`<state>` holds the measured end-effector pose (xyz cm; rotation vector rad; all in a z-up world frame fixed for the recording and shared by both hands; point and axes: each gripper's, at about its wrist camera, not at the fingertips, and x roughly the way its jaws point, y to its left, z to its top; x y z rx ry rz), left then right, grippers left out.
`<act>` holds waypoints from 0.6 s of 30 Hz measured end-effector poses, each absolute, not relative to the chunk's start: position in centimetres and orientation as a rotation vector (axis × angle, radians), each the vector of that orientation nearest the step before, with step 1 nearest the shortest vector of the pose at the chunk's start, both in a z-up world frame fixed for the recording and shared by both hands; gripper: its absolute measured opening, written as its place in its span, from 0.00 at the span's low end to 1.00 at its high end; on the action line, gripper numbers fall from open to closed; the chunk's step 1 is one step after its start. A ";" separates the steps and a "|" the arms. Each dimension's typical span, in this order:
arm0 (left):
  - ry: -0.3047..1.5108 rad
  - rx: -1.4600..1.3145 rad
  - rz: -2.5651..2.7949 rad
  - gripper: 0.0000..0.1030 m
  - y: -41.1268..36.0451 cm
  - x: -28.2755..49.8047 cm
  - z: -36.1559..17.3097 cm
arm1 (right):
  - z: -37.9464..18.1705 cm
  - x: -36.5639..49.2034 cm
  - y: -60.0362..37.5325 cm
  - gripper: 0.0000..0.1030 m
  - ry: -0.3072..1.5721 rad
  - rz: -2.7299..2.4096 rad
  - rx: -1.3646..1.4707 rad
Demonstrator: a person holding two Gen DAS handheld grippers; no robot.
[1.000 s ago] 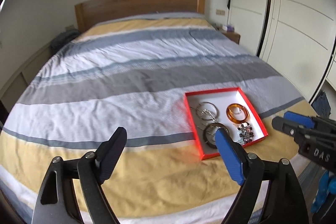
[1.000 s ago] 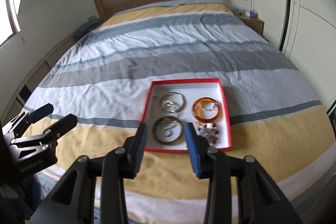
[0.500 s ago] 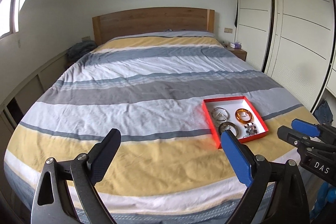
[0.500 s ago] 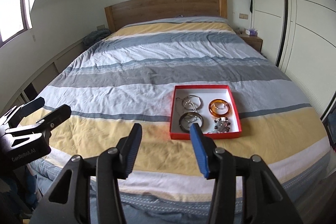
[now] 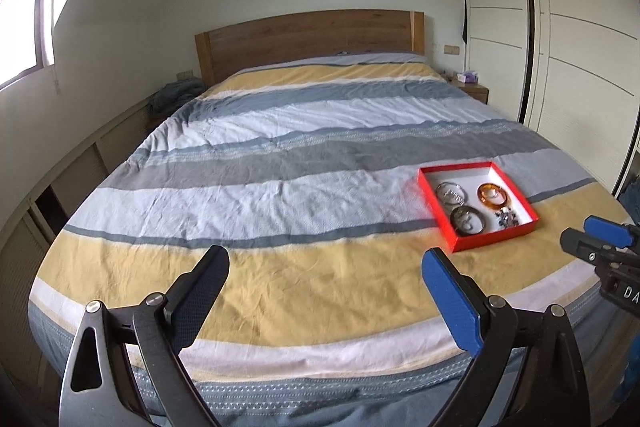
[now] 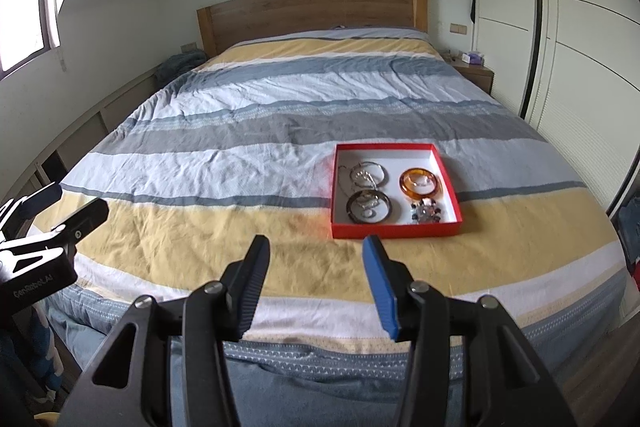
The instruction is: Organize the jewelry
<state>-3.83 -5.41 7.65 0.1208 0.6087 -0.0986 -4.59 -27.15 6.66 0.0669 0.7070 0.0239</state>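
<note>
Jewelry box (image 6: pixel 394 229) lies beyond the right gripper's (image 6: pixel 316 255) parted jaws.

Small dark beaded jewelry cluster (image 6: pixel 426 211) in the red-walled, white-floored shallow box (image 6: pixel 394 229): too small to ID. Black right gripper (image 5: pixel 600 241) cut off by left-cam edge; black left gripper (image 6: pixel 60 207) cut off in right cam.

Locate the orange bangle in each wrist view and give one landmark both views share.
Left wrist: orange bangle lies right of centre, in the red box's far right quarter.
Right wrist: orange bangle lies just right of centre, same far right quarter of the box.
Shared landmark: the wooden headboard at the bed's far end.
</note>
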 end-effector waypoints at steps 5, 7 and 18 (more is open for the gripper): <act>0.647 0.111 -0.100 0.93 -4.7 -3.5 5.8 | 5.2 -4.2 -27.2 0.45 0.737 0.019 0.064; 0.655 0.111 -0.100 0.93 -4.5 -3.5 5.3 | 4.7 -4.2 -27.2 0.45 0.749 0.021 0.067; 0.702 0.114 -0.125 0.93 -4.7 -3.0 2.6 | 1.9 -3.3 -27.2 0.45 0.804 0.050 0.079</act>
